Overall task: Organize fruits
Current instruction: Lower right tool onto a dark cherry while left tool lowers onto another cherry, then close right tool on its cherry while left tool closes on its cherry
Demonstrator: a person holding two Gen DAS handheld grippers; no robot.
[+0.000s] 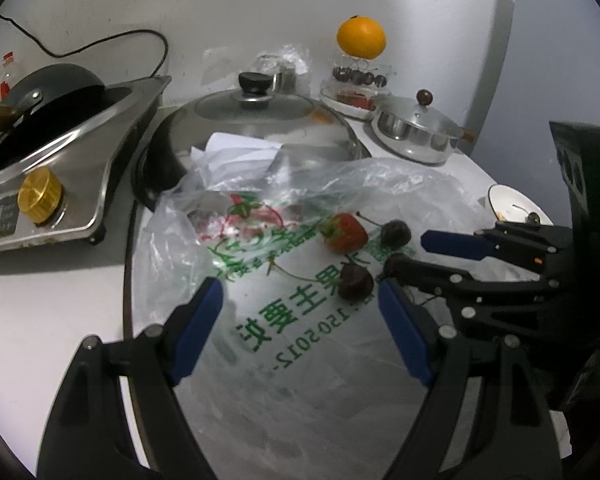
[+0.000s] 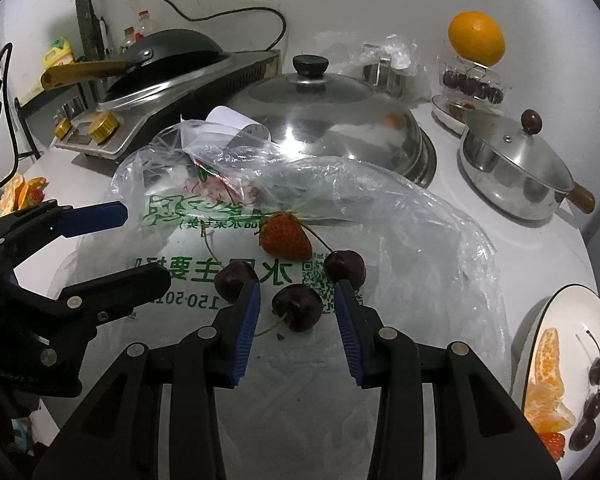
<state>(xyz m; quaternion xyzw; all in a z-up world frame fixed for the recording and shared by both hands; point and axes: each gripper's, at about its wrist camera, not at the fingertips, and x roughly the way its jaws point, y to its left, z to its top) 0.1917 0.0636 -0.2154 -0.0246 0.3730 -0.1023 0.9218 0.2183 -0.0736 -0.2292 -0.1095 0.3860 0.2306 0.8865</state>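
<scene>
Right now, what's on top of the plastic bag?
On the plastic bag lie a strawberry and three cherries. What's inside the crumpled part is unclear.

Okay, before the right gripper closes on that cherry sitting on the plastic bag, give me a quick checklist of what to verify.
1. Right gripper open: ok.
2. Near cherry between its fingers: ok, sides apart from both pads.
3. Neighbours clear: not ok, left cherry and back cherry sit at the fingertips.
4. Strawberry out of the way: ok, farther back.
5. Left gripper clear: ok, open, off to the side.
6. Plate has room: ok, bare area remains.
</scene>
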